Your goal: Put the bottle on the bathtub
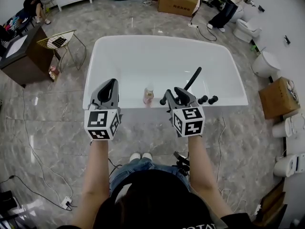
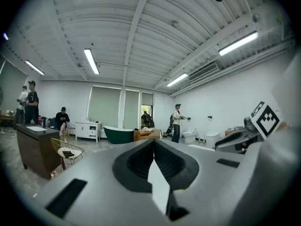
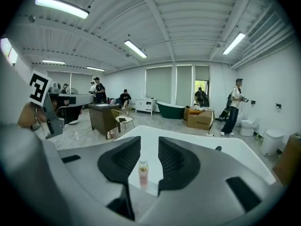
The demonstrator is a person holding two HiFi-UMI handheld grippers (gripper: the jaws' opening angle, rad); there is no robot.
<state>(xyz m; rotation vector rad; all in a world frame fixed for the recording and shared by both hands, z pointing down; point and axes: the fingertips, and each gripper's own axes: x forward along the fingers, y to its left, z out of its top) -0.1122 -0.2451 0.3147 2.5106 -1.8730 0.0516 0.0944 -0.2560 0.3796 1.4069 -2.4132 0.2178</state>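
Observation:
A small bottle (image 1: 148, 96) with pinkish contents and a pale cap stands upright on the near rim of the white bathtub (image 1: 119, 46). My right gripper (image 1: 172, 95) hovers just right of it, above the rim. In the right gripper view the bottle (image 3: 143, 172) shows small and far through the gap of my right gripper (image 3: 149, 142), whose jaws stand apart and touch nothing. My left gripper (image 1: 110, 84) hangs left of the bottle over the rim. In its own view the left gripper (image 2: 154, 142) has its tips together and holds nothing.
A black faucet lever (image 1: 193, 78) and black knobs (image 1: 208, 99) sit on the rim at the right. A wire chair (image 1: 59, 41) and a dark desk (image 1: 21, 56) stand left of the tub. Toilets (image 1: 265, 63) and boxes (image 1: 277, 97) line the right side. Cables cross the floor.

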